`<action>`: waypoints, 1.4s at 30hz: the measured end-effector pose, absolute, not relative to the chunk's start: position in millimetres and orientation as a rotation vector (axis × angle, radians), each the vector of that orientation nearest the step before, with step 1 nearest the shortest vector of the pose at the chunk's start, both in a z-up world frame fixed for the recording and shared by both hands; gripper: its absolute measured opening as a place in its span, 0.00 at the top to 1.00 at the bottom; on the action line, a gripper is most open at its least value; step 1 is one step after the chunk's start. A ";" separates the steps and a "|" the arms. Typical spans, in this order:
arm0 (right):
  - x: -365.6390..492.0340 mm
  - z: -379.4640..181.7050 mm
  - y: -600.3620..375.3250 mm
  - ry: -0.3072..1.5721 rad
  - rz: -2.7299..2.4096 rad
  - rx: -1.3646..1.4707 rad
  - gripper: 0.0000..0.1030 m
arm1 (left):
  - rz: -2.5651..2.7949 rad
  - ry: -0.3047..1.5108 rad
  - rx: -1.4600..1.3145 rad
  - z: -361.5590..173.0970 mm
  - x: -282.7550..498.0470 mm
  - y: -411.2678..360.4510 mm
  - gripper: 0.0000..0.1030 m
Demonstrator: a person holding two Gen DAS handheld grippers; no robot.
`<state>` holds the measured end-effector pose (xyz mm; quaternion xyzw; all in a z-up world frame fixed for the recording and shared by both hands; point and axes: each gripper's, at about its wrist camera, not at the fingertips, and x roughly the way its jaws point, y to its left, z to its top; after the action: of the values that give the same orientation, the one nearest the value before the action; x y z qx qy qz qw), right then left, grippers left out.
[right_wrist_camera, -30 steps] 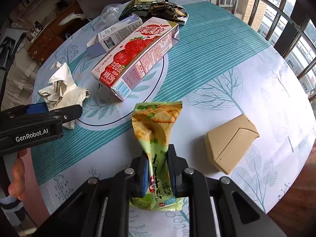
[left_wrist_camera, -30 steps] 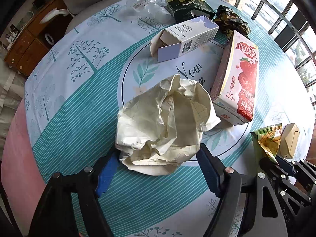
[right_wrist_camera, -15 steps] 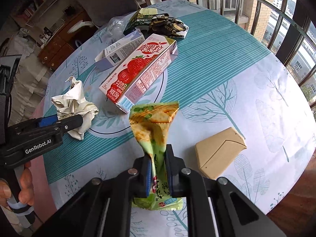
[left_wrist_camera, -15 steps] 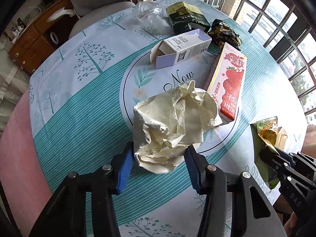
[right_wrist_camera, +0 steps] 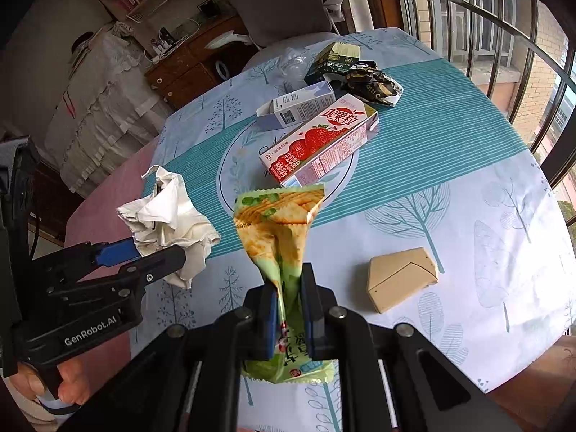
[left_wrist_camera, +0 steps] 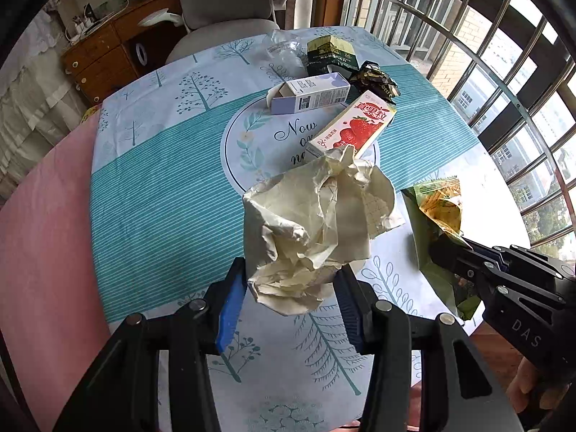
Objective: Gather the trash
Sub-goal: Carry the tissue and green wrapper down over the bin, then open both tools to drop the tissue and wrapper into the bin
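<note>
Tablecloth (right_wrist_camera: pixel 486 237) beside tan box (right_wrist_camera: pixel 401 279) lies bare; cartons (right_wrist_camera: pixel 316 147) crowd the middle.

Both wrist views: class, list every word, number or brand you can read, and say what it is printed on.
"GenRobot.AI": on the left gripper body.
"DAS": on the right gripper body.
"Now": on the tablecloth, in its round centre; the lines below are partly hidden.
"26%": on the strawberry carton.
"真果粒": on the strawberry carton top.
Too small or blurred: print on the white box, dark green box and cracker wrapper.
</note>
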<state>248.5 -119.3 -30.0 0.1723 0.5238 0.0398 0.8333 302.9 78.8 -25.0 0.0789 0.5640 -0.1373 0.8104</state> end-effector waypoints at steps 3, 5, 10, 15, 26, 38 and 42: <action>228.7 -18.6 -130.5 1.091 0.178 0.344 0.89 | -0.232 1.173 0.116 -10.2 262.0 67.8 0.55; 212.4 -13.1 -141.0 1.087 0.234 0.323 0.89 | -0.193 1.156 0.078 -2.9 234.5 56.4 0.55; 164.5 -7.0 -169.6 1.097 0.339 0.269 0.89 | -0.117 1.132 -0.016 3.0 169.7 25.0 0.55; 119.7 -15.7 -194.8 1.150 0.396 0.253 0.89 | -0.080 1.164 -0.039 -5.8 116.3 -6.3 0.55; 60.9 -73.3 -218.8 1.313 0.386 0.329 0.89 | -0.090 1.307 0.031 -49.5 50.1 -45.1 0.55; 21.8 -250.4 -214.3 1.548 0.182 0.377 0.88 | -0.146 1.520 -0.013 -225.4 27.1 -50.6 0.55; 19.2 -326.5 -216.3 1.595 0.103 0.406 0.85 | -0.151 1.566 -0.047 -299.9 25.4 -49.7 0.54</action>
<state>19.2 -216.3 -326.5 0.1807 0.7101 0.0458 0.6790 25.4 -49.7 -299.9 -0.0212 0.7045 -0.0678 0.7062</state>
